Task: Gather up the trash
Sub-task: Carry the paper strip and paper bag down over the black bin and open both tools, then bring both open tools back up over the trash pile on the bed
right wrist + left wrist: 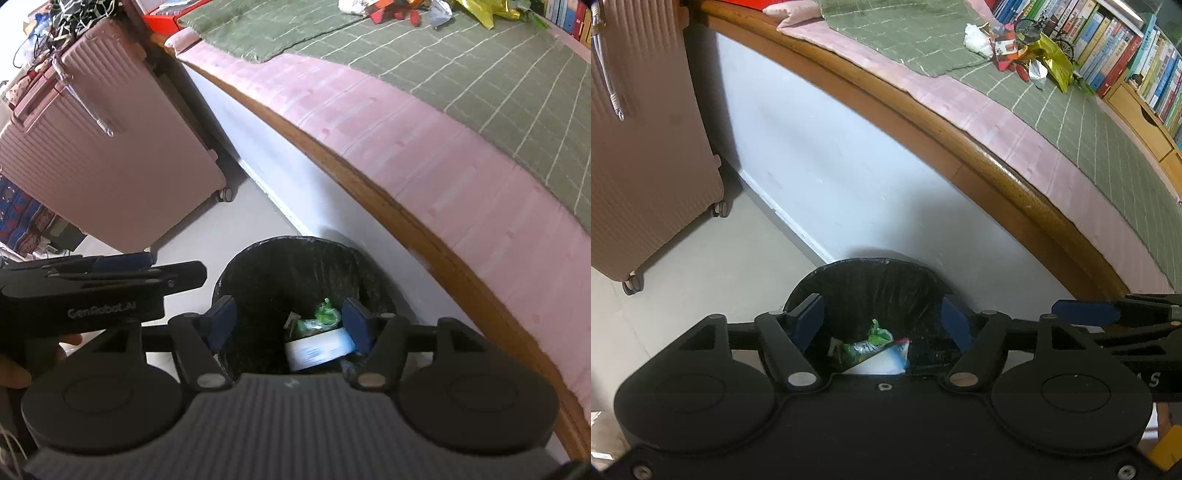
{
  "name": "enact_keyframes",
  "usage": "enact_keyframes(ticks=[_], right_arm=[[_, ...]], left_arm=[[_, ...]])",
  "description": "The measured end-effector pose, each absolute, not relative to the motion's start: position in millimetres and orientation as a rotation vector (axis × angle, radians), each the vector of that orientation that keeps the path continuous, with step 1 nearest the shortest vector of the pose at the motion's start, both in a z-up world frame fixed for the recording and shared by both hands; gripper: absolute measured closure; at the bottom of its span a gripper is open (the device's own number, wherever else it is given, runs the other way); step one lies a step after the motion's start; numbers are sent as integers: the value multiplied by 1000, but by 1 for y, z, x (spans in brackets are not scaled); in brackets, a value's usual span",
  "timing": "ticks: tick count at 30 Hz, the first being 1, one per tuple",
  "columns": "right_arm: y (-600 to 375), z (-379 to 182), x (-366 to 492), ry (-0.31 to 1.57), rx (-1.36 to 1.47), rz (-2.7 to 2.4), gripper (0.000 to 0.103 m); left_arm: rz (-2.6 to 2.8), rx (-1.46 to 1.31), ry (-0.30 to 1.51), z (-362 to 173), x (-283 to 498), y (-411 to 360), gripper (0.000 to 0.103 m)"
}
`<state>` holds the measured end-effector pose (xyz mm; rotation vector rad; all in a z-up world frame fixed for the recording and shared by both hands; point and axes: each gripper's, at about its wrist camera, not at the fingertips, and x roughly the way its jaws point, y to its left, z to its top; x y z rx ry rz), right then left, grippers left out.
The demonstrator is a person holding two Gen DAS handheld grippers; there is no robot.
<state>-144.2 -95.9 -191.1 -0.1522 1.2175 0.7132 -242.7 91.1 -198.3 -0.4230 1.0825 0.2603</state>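
Hovered over the bin [864, 280], left gripper [882, 321] and right gripper [290, 319] both parted, empty. Upper right: remaining wrappers [1027, 55] looked light, crinkly; best pinched at a fold.

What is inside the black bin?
In the bin: a green wrapper and a white packet, lying on the black liner. Anything beneath them is hidden.

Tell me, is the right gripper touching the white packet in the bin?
Apart. In the right wrist view the right gripper stands open above the bin, and the white packet lies down inside, clear of both pads.
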Motion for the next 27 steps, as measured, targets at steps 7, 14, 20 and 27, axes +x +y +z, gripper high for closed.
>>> enact_keyframes(ticks=[7,14,20,27], right_arm=[[-101,-165,-138,1146,-147,706,26],[-123,-117,-112,1040,-96,661,23],[-144,-74,-74,942,-76,620,20],[-168,-40,-19,854,-61,567,18]], left_arm=[[276,-401,1037,-174,-234,89,26],[271,-383,924,-129,-204,90,18],[239,-335,845,-91,-156,85,15],[218,-339,786,-62,-93,73,14]])
